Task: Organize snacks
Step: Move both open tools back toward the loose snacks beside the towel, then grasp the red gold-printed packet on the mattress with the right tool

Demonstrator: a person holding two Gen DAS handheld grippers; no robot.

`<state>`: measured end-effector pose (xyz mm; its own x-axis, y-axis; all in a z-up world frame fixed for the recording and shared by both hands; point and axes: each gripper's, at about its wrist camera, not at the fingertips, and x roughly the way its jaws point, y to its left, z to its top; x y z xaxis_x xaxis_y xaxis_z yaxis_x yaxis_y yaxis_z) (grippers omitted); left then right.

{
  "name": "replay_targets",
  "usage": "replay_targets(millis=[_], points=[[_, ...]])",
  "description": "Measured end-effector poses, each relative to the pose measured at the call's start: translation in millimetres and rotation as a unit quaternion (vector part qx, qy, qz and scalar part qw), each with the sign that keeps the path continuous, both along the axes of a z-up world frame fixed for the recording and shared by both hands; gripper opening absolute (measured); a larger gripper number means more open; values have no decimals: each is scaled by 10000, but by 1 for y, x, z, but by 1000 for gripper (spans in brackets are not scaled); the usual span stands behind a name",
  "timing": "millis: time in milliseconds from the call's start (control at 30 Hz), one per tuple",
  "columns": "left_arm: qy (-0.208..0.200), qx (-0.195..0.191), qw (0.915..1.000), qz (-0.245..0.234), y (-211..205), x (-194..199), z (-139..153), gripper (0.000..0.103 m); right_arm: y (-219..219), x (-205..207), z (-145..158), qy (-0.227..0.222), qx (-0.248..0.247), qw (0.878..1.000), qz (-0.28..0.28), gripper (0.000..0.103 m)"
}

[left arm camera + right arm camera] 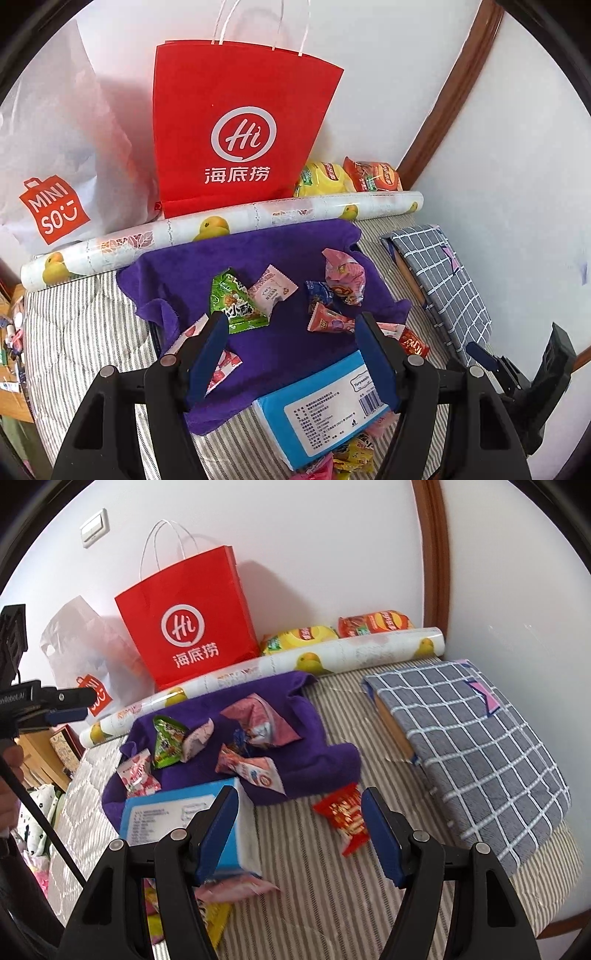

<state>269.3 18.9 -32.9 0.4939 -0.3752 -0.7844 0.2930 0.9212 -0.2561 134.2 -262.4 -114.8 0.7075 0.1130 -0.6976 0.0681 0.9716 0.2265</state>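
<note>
- The soft purple towel (pixel 258 332) lies spread on the striped mattress (pixel 332 886); it seems to serve as the collecting place, because most small wrapped snacks lie on it.
- On it are a green triangular snack packet (pixel 236 302), a pale pink sachet (pixel 271 290) touching it on the right, and a puffed pink bag (pixel 343 277) farther right.
- The left gripper (pixel 290 354) hovers above the near part of the towel with its jaws apart and nothing between them, probably ready for the next piece.
- The right gripper (pixel 299 834) is also spread and empty. The red foil candy packet (pixel 345 816) lies on the bare mattress, off the towel, just beyond its fingertips; likely it is the next one to bring.
- The blue and white tissue pack (pixel 184 819) rests on the near edge of the towel, and some more snacks lie nearer than it.
- The red paper bag (pixel 236 129) stands upright against the far wall.
</note>
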Motion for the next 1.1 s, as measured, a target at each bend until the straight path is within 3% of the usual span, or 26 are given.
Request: replay_targets(millis=[400, 667, 1100], points=[[84, 56, 9999, 62, 1, 6, -7, 69, -13, -8, -25, 170, -177, 9997, -84, 68], [190, 175, 9997, 16, -6, 12, -18, 69, -19, 16, -59, 426, -360, 9984, 96, 68], [392, 411, 9984, -57, -20, 20, -37, 69, -32, 53, -96, 630, -202, 9972, 355, 68]])
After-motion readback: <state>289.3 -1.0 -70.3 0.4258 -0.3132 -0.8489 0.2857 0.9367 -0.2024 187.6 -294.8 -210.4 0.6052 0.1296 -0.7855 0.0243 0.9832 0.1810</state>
